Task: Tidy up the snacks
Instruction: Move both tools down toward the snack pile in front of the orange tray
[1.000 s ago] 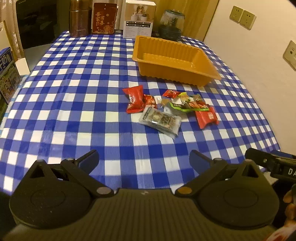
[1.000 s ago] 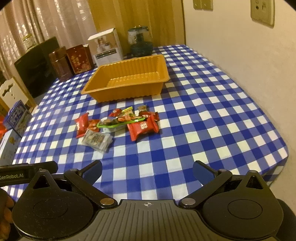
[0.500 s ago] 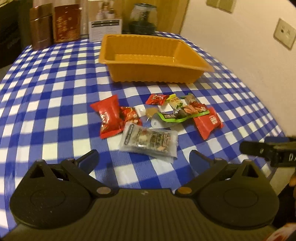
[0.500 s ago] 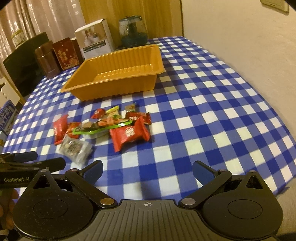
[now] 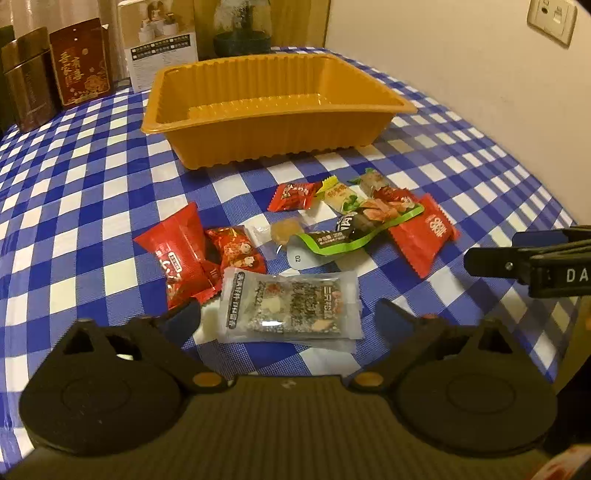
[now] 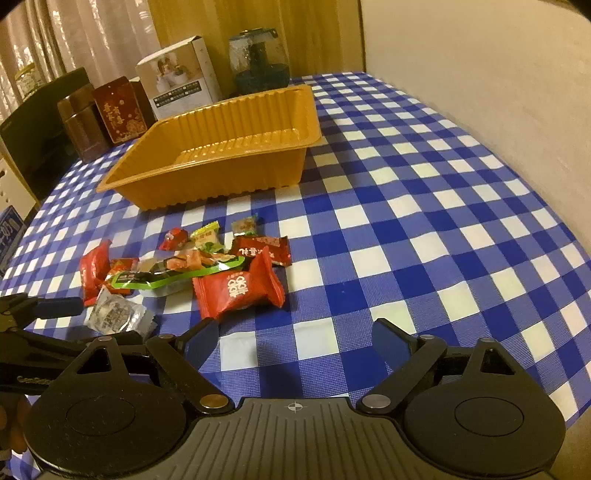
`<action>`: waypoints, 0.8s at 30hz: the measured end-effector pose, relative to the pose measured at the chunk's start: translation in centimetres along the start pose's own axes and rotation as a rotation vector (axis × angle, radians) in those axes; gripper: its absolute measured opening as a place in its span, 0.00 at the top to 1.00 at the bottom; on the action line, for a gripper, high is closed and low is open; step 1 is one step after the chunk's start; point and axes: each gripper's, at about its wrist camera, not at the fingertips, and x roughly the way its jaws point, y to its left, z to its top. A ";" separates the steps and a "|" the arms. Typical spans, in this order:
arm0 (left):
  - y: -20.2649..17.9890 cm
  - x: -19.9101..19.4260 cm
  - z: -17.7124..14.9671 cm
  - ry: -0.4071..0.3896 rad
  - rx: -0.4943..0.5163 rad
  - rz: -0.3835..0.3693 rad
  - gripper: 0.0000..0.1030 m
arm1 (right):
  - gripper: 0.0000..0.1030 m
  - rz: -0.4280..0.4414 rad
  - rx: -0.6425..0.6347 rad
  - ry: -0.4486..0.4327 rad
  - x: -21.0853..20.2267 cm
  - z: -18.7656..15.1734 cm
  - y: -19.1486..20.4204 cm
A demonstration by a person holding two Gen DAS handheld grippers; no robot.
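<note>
A pile of wrapped snacks lies on the blue checked tablecloth in front of an empty orange tray (image 5: 273,122) (image 6: 221,155). My left gripper (image 5: 288,319) is open, its fingers on either side of a clear packet of nut brittle (image 5: 291,306). Red packets (image 5: 181,254) lie to its left, and a green-edged packet (image 5: 354,229) and a red packet (image 5: 424,236) to its right. My right gripper (image 6: 295,339) is open and empty, just in front of that red packet (image 6: 240,288). The clear packet also shows in the right wrist view (image 6: 114,314).
A brown tin (image 5: 27,92), a red box (image 5: 83,62), a white box (image 5: 160,51) and a glass jar (image 5: 242,26) stand at the table's far edge. A wall (image 6: 480,74) runs along the right side. The table's right edge (image 5: 557,332) is close.
Both grippers have moved forward and down toward the snack pile. The left gripper's fingers now flank the clear packet. Both stay open.
</note>
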 end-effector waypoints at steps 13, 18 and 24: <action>-0.4 0.1 -0.3 0.023 0.007 0.013 0.20 | 0.12 0.028 -0.045 -0.031 1.0 0.6 1.3; -0.3 -1.0 -0.9 0.014 -0.030 0.010 0.21 | 0.12 0.041 -0.125 -0.036 1.8 0.9 2.4; 0.4 -2.6 -1.3 -0.006 -0.078 0.022 0.21 | 0.12 0.046 -0.173 -0.022 3.3 1.1 3.3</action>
